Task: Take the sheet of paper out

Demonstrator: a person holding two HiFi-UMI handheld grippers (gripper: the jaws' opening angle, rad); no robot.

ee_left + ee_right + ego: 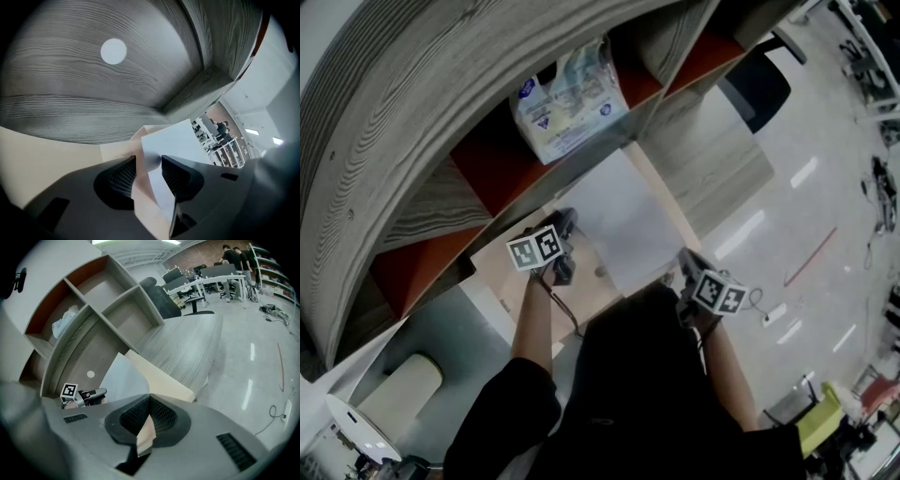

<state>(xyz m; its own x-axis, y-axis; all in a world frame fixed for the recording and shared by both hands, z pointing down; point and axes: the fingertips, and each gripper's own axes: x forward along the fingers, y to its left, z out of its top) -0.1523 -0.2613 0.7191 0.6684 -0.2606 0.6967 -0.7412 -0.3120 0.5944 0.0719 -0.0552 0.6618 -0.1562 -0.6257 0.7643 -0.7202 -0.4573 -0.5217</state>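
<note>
partly, sheet of paper [623,220] hides beige folder [586,298].

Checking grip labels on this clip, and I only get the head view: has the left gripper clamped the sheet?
Observer: No. The left gripper view shows the left gripper open. The sheet runs between its pads and doesn't look pinched.
Operator: And the right one?
Observer: Its own view shows the right gripper shut on the edge of the beige folder.
Operator: Anyone nearby?
Observer: The right gripper view shows people by desks far across the room.
</note>
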